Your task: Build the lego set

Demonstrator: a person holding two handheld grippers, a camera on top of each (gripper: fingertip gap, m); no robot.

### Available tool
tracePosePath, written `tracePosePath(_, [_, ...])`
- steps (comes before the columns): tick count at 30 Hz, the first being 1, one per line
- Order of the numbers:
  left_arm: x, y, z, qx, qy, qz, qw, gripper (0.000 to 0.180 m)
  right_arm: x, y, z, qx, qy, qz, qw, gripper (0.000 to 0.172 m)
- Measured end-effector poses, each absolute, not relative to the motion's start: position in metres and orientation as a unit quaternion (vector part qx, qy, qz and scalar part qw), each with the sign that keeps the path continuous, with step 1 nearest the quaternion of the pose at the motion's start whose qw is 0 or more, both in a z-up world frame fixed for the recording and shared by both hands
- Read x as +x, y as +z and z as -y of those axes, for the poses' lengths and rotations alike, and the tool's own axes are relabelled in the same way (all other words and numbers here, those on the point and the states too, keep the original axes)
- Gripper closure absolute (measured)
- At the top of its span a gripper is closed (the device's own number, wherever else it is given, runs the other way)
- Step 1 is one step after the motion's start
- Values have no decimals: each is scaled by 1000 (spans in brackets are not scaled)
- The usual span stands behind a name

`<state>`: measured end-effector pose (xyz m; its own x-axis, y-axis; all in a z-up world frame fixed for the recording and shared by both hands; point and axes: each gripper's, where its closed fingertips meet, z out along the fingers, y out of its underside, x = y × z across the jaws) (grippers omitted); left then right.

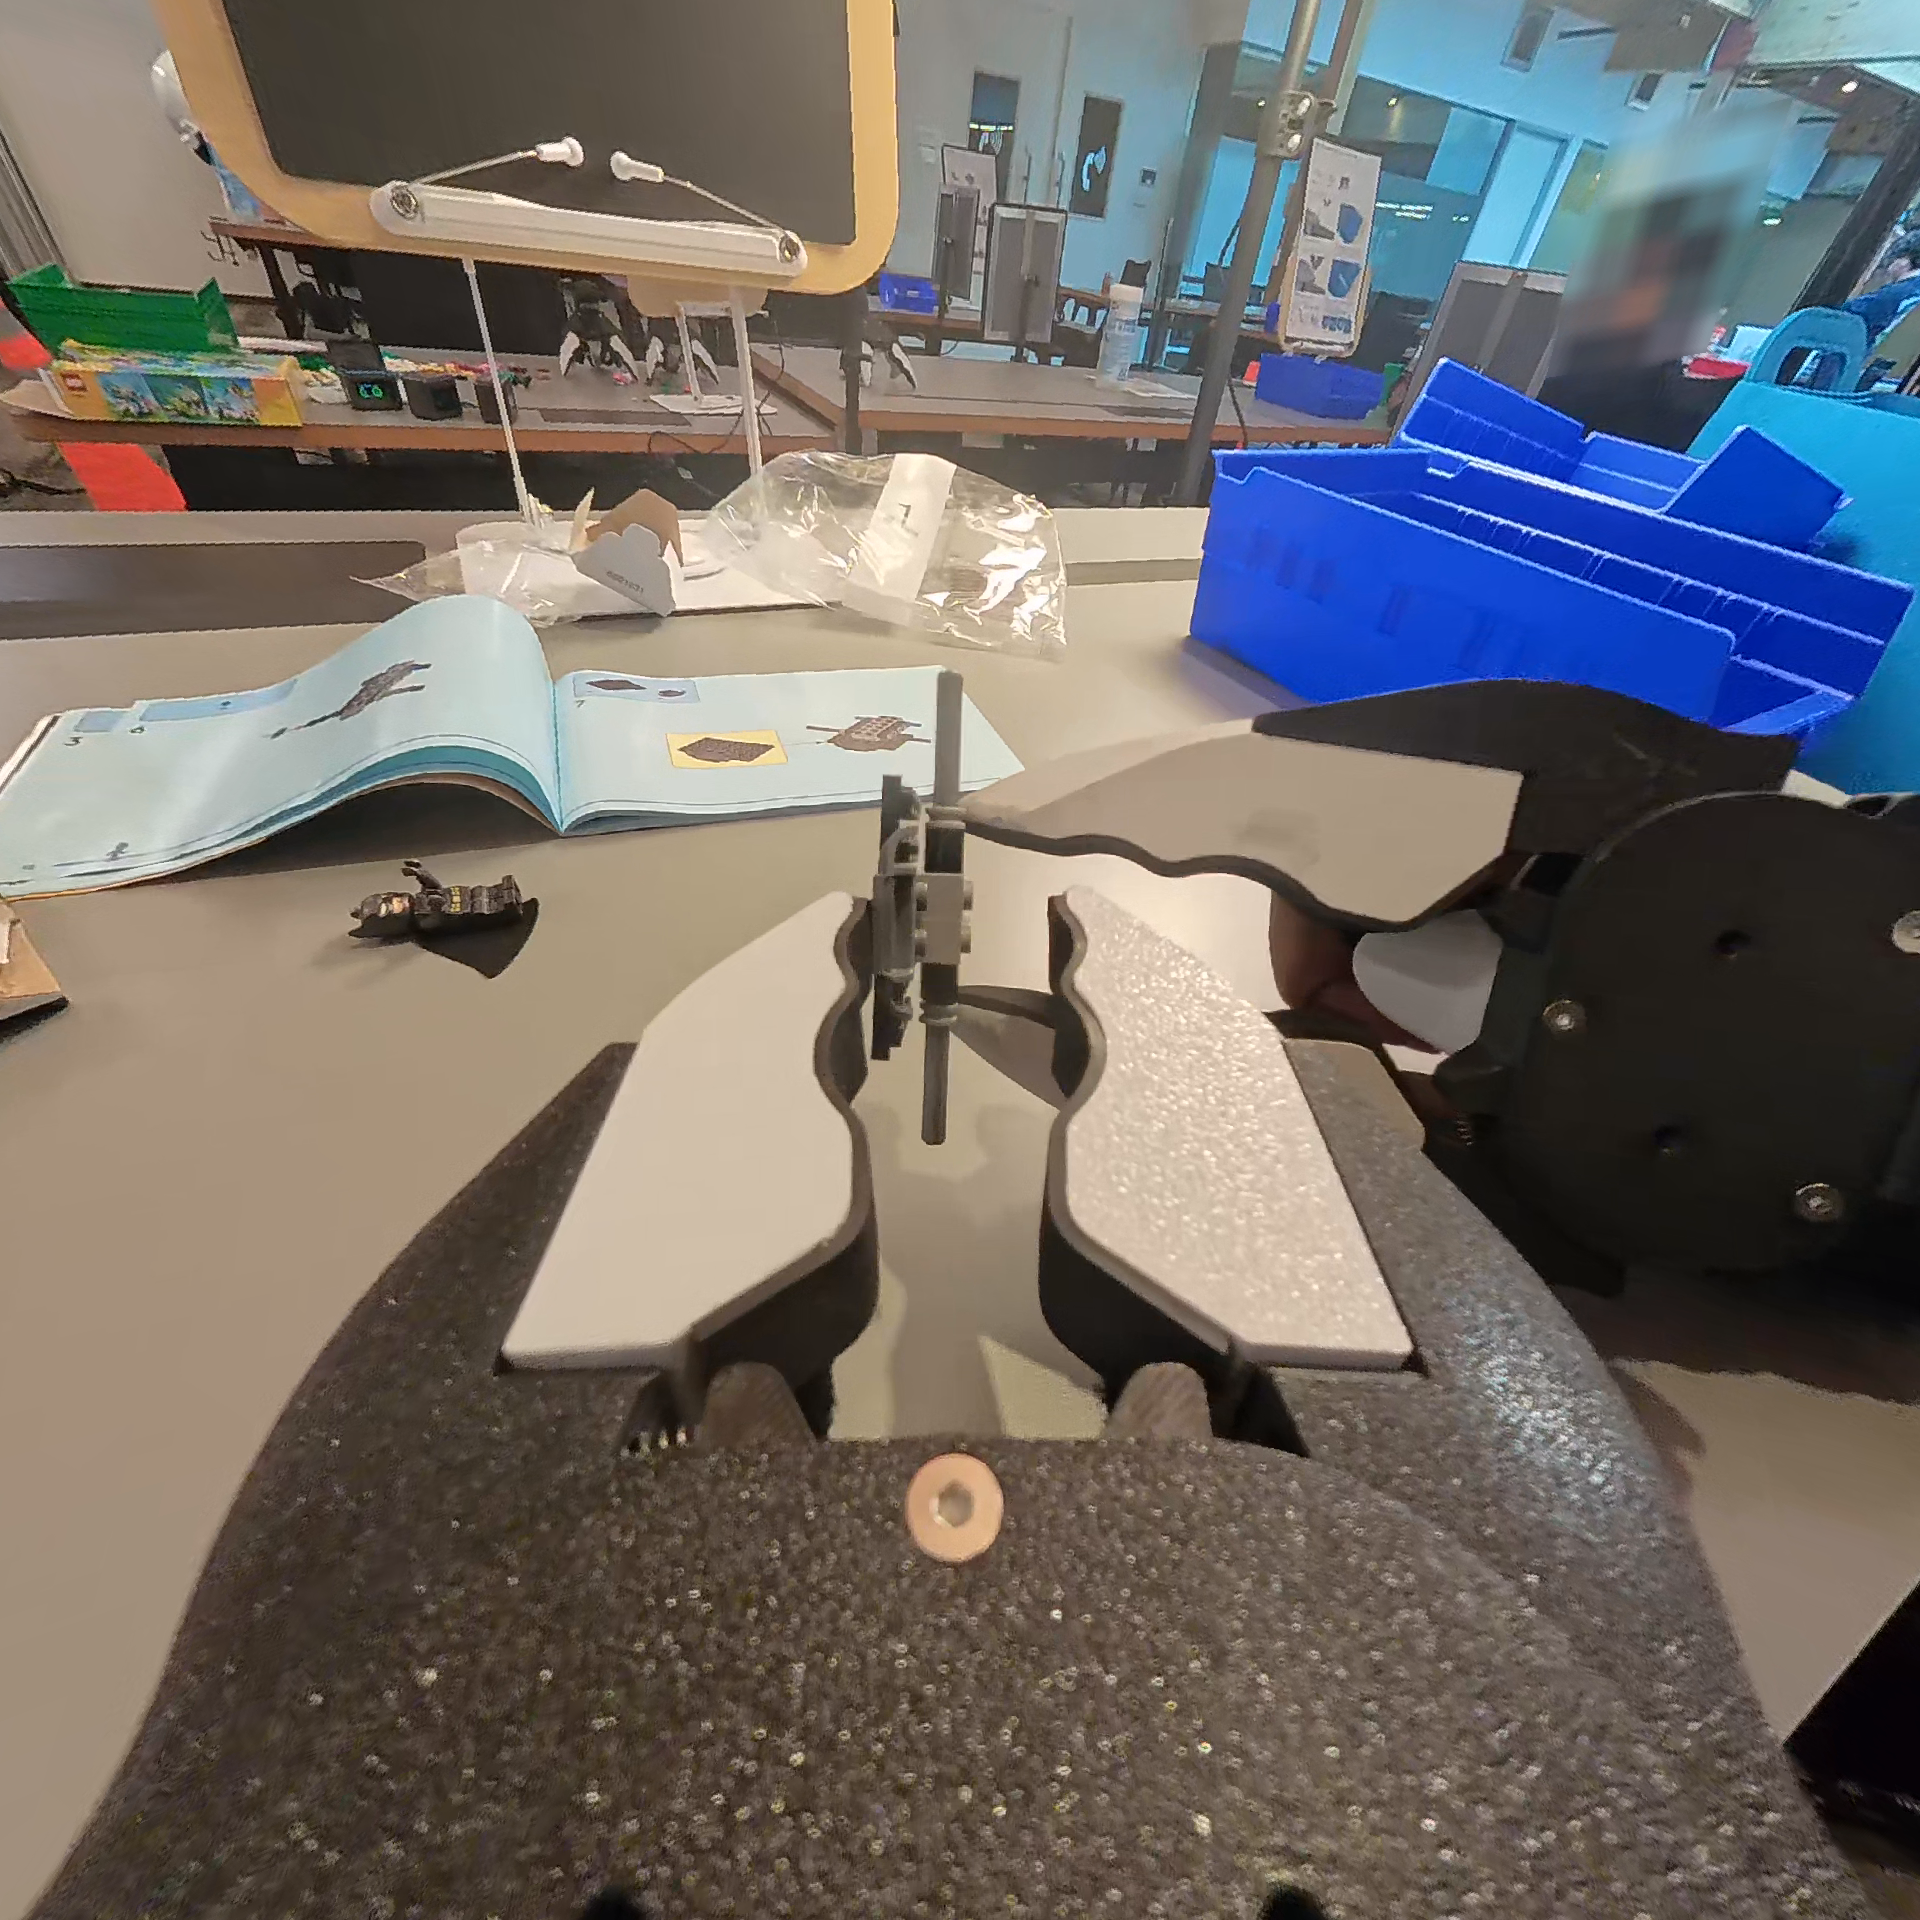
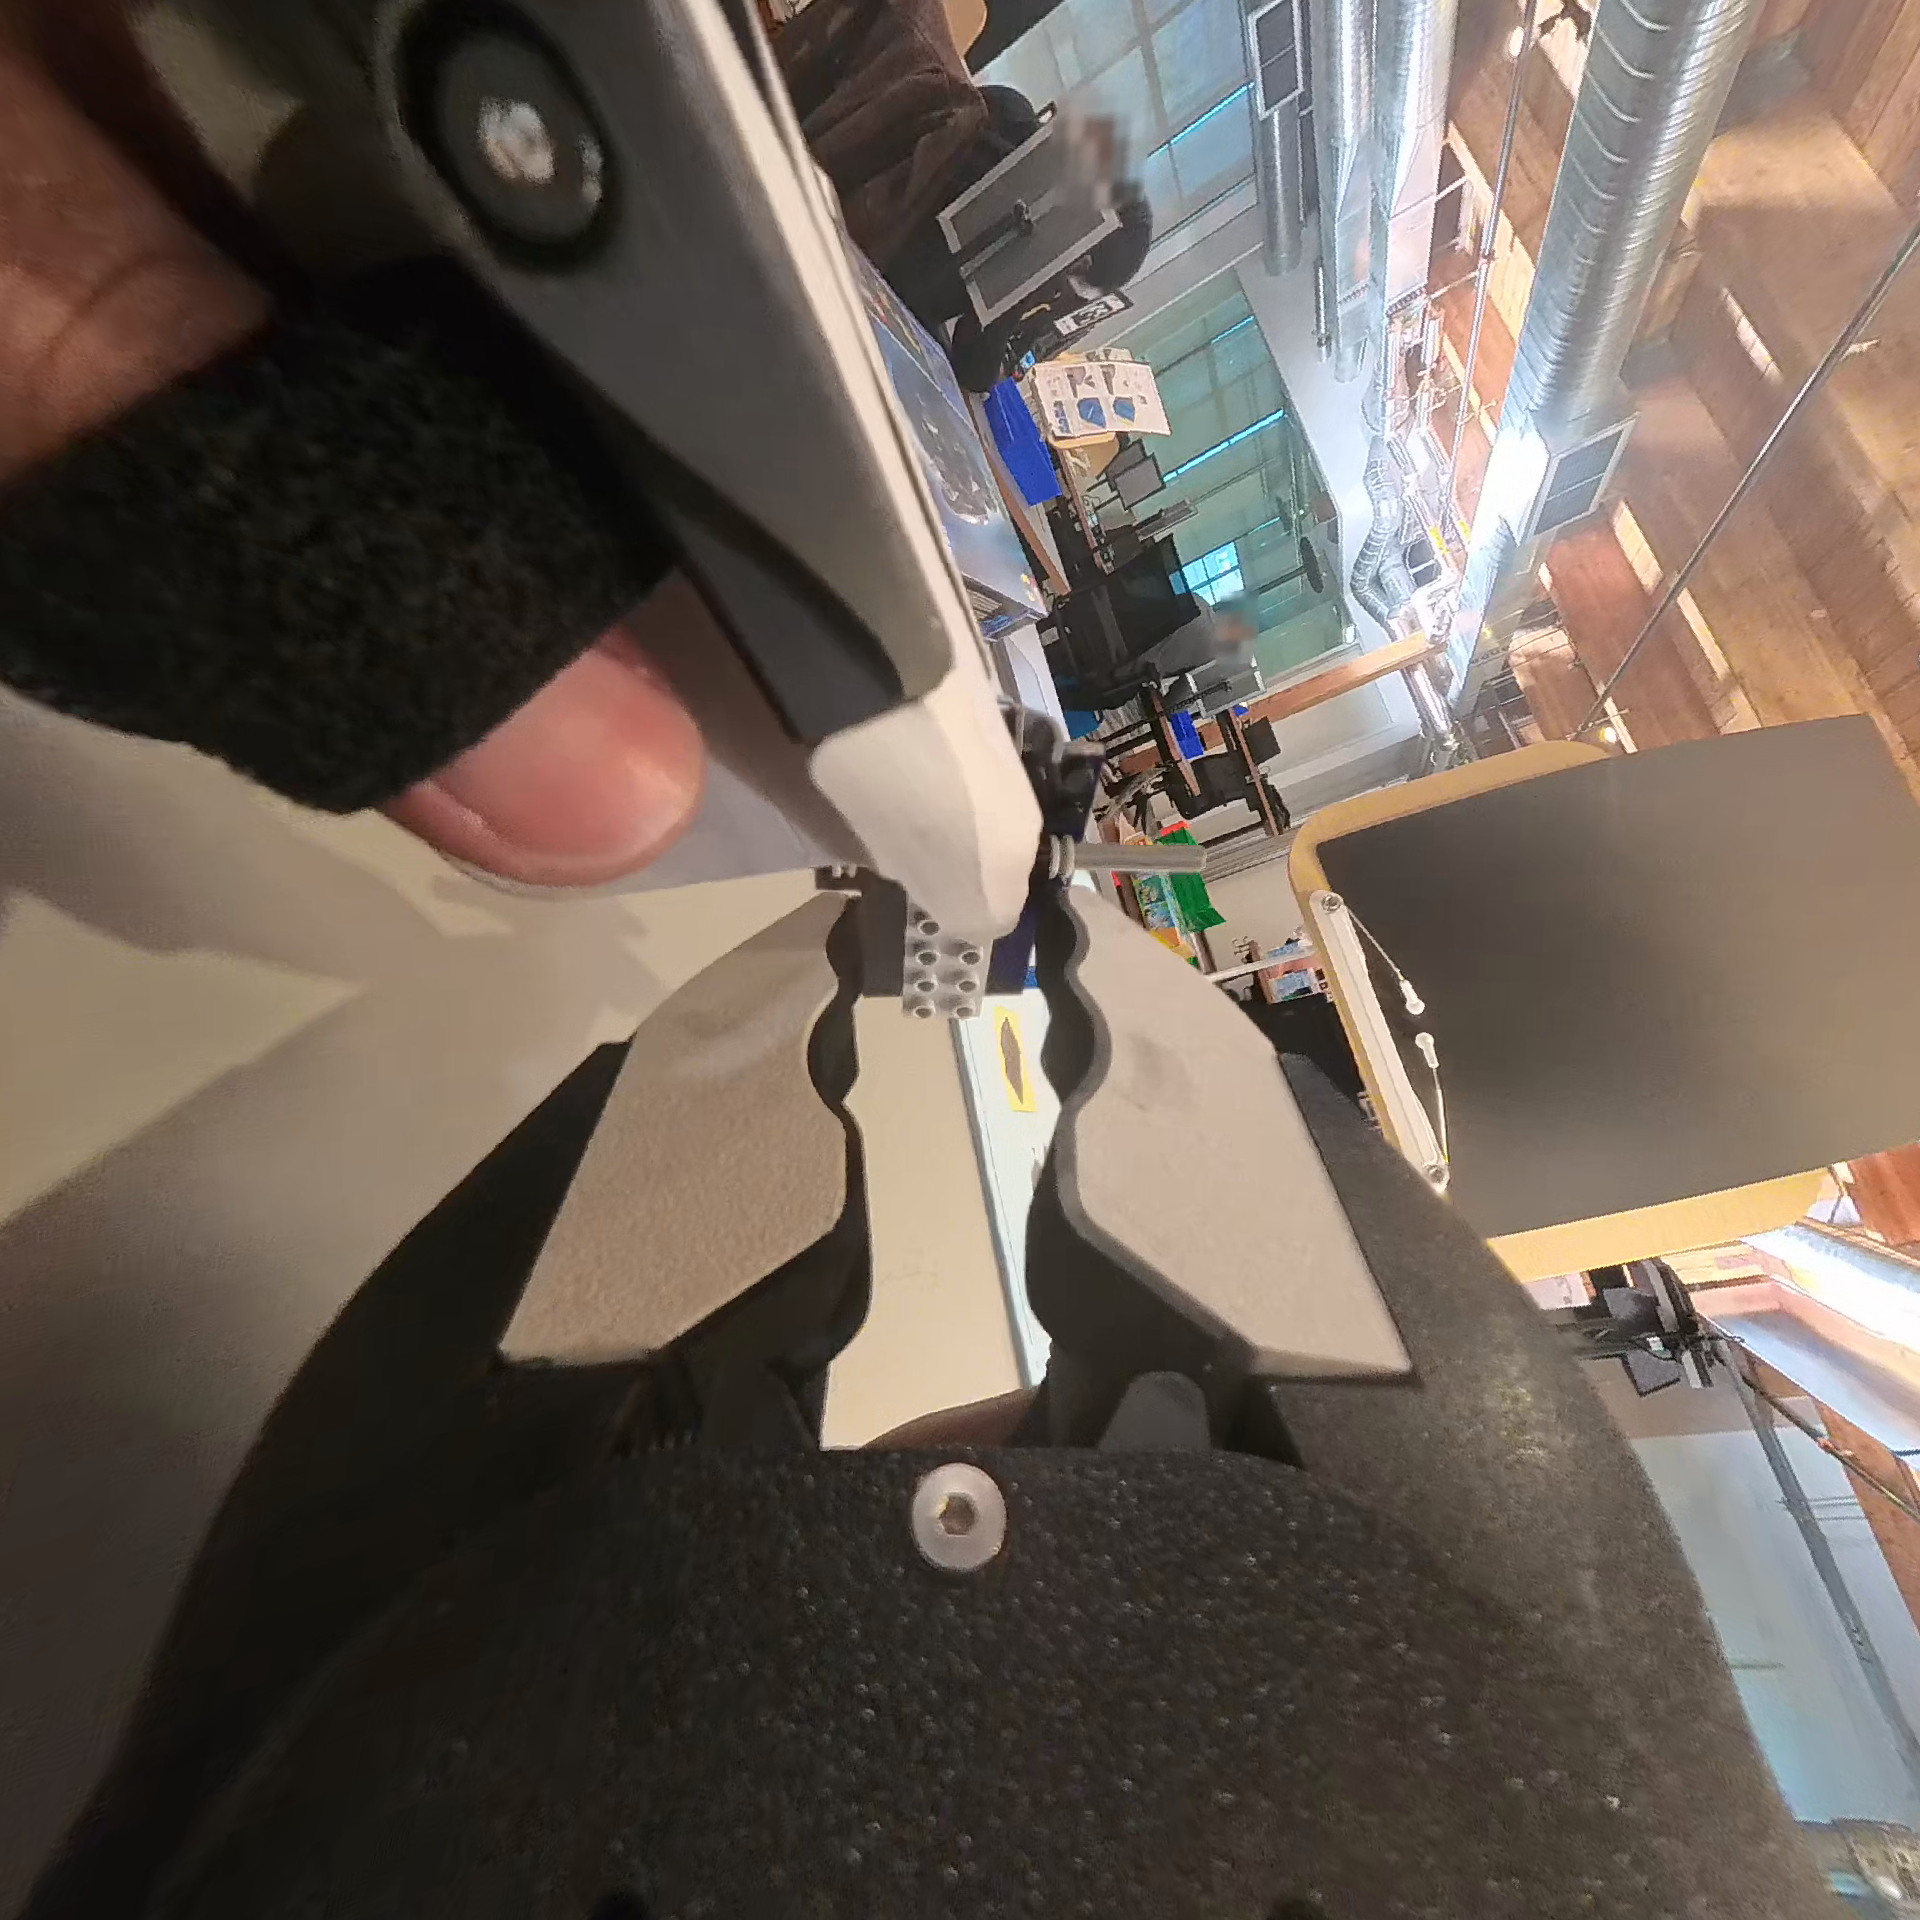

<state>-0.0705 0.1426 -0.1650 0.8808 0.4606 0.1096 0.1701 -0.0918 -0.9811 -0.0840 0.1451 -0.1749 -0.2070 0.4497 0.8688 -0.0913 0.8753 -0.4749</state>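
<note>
Grey and black toy-brick assembly [image 1: 920, 925], threaded on a dark axle rod [image 1: 943, 904] that is standing upright, is sitting between both grippers above the grey table [image 1: 260, 1143]. Left gripper [image 1: 951, 971] is standing part-open: its left finger [image 1: 769, 1039] is lying against the assembly's dark plate, while a clear gap is showing between the bricks and its right finger [image 1: 1164, 1060], so it is not clamping. Right gripper [image 2: 945, 987] is reaching in from the side; its two fingers [image 1: 1143, 810] are bracketing the assembly near the axle's two collars, one above and one below, and appear to be closing on it, though pad contact cannot be told for certain. A fingertip [image 2: 561, 779] of the person is pressing the left gripper's handle.

One open instruction booklet [image 1: 468, 727] with pale blue pages is lying beyond; its print is too small to read. One black caped minifigure [image 1: 447, 904] is lying on its back beside it. Two clear plastic bags [image 1: 914, 551] are resting farther off, one bearing a white label. One blue plastic bin [image 1: 1507, 603] is standing at the right. One wood-framed dark board [image 1: 540, 114] is standing on thin white legs. One yellow toy-set box [image 1: 177, 395] is sitting on a rear table.
</note>
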Motion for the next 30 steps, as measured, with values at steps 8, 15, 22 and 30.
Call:
tracePosePath(8, [-72, -172, -144, -750, 102, 207, 620, 147, -83, -176, -141, -103, 215, 744, 624, 140])
tracePosePath(15, [-77, -172, -142, -751, 113, 205, 618, 157, -81, -173, -140, -98, 218, 741, 627, 140])
tracePosePath(22, [-78, -174, -144, -759, 133, 193, 608, 159, -78, -171, -136, -86, 218, 737, 633, 140])
tracePosePath(30, [-77, -171, -145, -755, 97, 180, 623, 162, -78, -168, -137, -96, 224, 736, 631, 139])
